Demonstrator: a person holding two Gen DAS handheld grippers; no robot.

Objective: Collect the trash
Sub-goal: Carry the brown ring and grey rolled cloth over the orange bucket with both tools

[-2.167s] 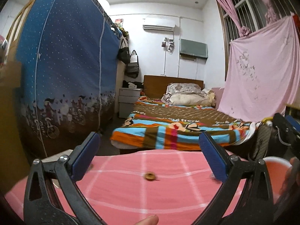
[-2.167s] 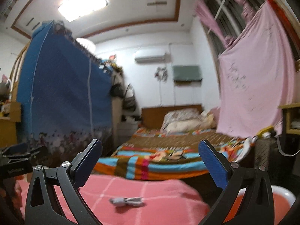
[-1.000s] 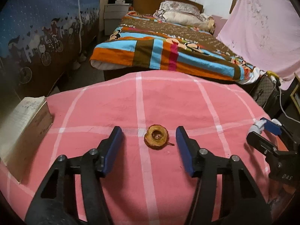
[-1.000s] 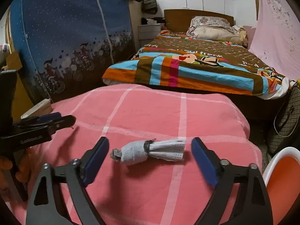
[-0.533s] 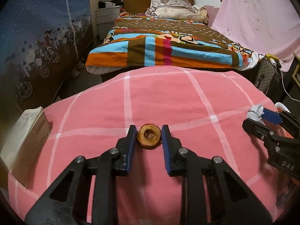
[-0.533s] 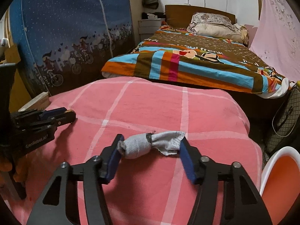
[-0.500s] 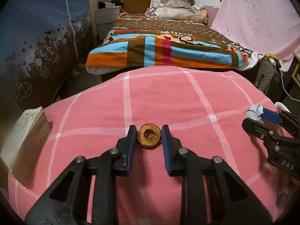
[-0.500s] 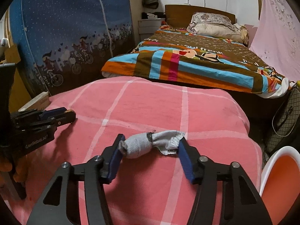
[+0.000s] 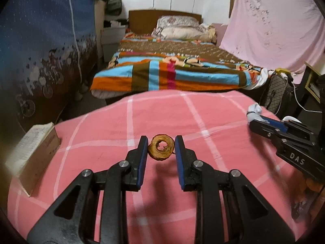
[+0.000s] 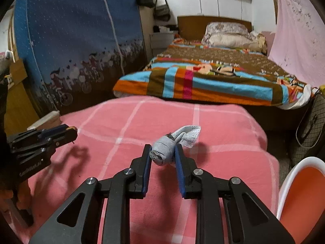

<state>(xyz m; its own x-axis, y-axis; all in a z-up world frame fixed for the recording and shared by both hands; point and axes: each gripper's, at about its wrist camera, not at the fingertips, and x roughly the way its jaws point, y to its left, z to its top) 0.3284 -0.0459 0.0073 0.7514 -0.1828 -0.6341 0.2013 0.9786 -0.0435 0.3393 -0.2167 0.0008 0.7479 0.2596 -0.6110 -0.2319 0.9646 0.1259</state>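
**Operator:** Gripping the brown ring-shaped scrap [image 9: 161, 149] with my left gripper [image 9: 160, 145] now. It sits right between the two blue pads, pinched on both sides, tilted up with its hole facing the camera. It hangs clear of the pink checked blanket [image 9: 203, 113] and throws a shadow just below the fingertips.

**Observer:** And your other hand?

**Operator:** My right gripper [image 10: 163, 152] is closing on the grey-white wad of cloth [image 10: 172, 142]. The rolled end is squeezed between the pads, and the looser, netted end sticks out past the fingertips, up and to the right. The wad looks lifted a little, with a shadow on the blanket under it.

**Observer:** What lies around them?

**Operator:** Left of my left gripper, at the blanket's edge, is a thick book [image 9: 32, 148] on its side. To its right I see the right gripper side-on, the wad poking out of its tip. From the right wrist camera, the left gripper shows at the left edge, its tip over the blanket. Low to the right of my right gripper is a white-rimmed orange basin [image 10: 298, 191]. Beyond the blanket, straight ahead of both grippers, is a bed with a striped cover [image 10: 203, 81], and a blue fabric wardrobe [image 10: 81, 40] stands to the left.
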